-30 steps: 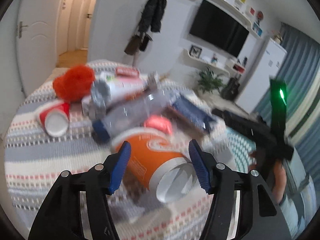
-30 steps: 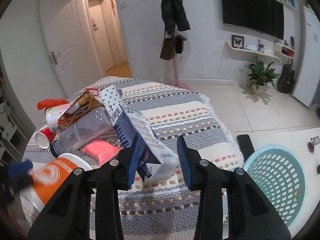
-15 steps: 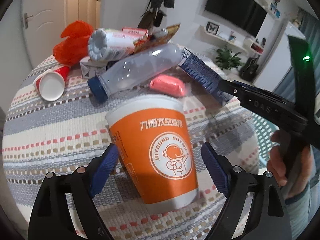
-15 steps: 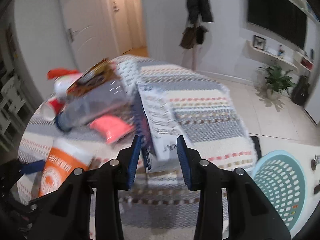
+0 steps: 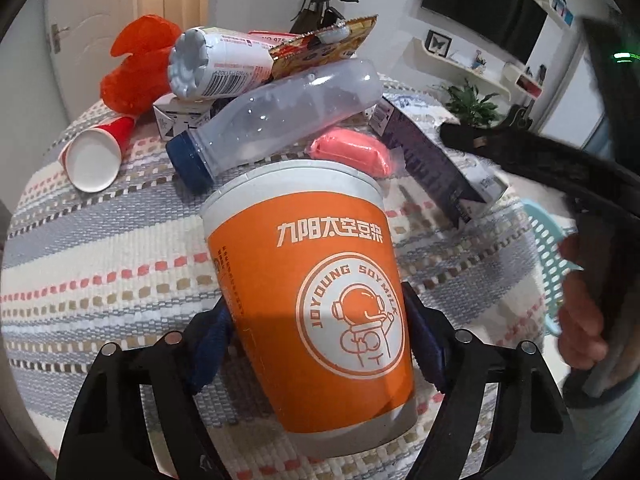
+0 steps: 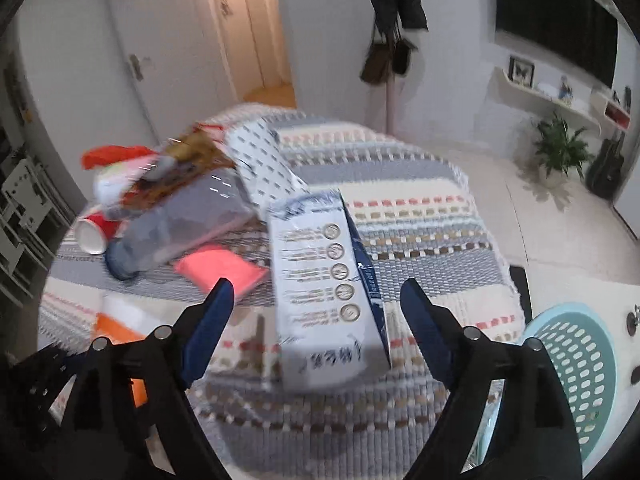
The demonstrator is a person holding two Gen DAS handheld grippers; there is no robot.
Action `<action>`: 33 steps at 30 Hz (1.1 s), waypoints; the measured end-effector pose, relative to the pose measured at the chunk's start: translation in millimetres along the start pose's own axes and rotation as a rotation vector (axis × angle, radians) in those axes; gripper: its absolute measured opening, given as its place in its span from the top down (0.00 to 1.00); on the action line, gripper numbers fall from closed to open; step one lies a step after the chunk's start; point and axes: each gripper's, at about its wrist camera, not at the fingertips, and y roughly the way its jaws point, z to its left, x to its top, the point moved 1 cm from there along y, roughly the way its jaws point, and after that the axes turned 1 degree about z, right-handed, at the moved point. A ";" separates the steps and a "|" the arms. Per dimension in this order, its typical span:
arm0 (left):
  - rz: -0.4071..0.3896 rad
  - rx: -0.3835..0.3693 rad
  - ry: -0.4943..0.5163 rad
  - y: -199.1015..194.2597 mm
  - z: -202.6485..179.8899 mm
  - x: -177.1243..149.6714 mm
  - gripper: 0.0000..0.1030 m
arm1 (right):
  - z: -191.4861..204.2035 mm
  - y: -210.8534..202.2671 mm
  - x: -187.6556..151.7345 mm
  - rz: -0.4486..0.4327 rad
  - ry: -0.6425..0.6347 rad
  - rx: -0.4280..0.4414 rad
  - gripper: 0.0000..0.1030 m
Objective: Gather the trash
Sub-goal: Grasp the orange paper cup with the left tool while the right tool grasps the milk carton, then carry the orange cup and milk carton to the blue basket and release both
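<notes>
An orange soy milk cup (image 5: 316,280) stands upside down on the striped tablecloth (image 5: 100,264). My left gripper (image 5: 320,332) has a finger against each side of the cup. Behind it lie a clear bottle with a blue cap (image 5: 276,120), a pink packet (image 5: 352,150), a red cup (image 5: 96,152) and a white bottle (image 5: 216,64). My right gripper (image 6: 316,300) is open, its fingers either side of a white and blue carton (image 6: 324,280) lying on the cloth. The orange cup shows at the lower left of the right wrist view (image 6: 120,328).
A teal perforated basket (image 6: 576,364) stands on the floor to the right of the table. An orange plastic bag (image 5: 136,64) and a snack wrapper (image 5: 320,46) lie at the far side of the pile. A small box (image 5: 180,116) sits under the bottles.
The orange cup went from lying on its side to standing rim down, and my left fingers closed in on it. My right gripper opened wide and moved down over the carton.
</notes>
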 end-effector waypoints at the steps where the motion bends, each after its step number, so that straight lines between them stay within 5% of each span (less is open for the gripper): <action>1: -0.006 -0.013 -0.007 -1.0 1.3 1.4 0.28 | 2.7 3.2 1.6 0.018 0.002 0.000 0.21; 5: -0.055 -0.036 -0.022 -13.6 6.4 6.7 0.28 | 5.2 24.4 3.6 0.081 0.003 -0.006 0.22; 8: -0.087 -0.031 -0.005 -23.7 4.8 11.1 0.28 | 4.7 27.2 1.5 0.091 0.003 0.001 0.43; 10: -0.109 -0.038 0.007 -30.8 2.5 13.9 0.28 | -0.1 23.7 0.2 0.078 0.018 0.005 0.45; 17: -0.191 -0.102 0.098 -52.2 -40.6 37.0 0.28 | -44.2 -42.5 -1.5 -0.086 0.125 -0.018 0.45; 22: -0.237 -0.183 0.192 -52.2 -107.0 58.5 0.28 | -97.2 -101.6 -18.3 -0.194 0.227 -0.127 0.45; 28: -0.193 -0.309 0.287 -24.6 -188.0 64.2 0.28 | -166.5 -144.2 -62.3 -0.232 0.374 -0.289 0.45; 33: -0.049 -0.397 0.328 24.7 -237.9 50.1 0.27 | -221.9 -139.2 -115.7 -0.145 0.546 -0.339 0.45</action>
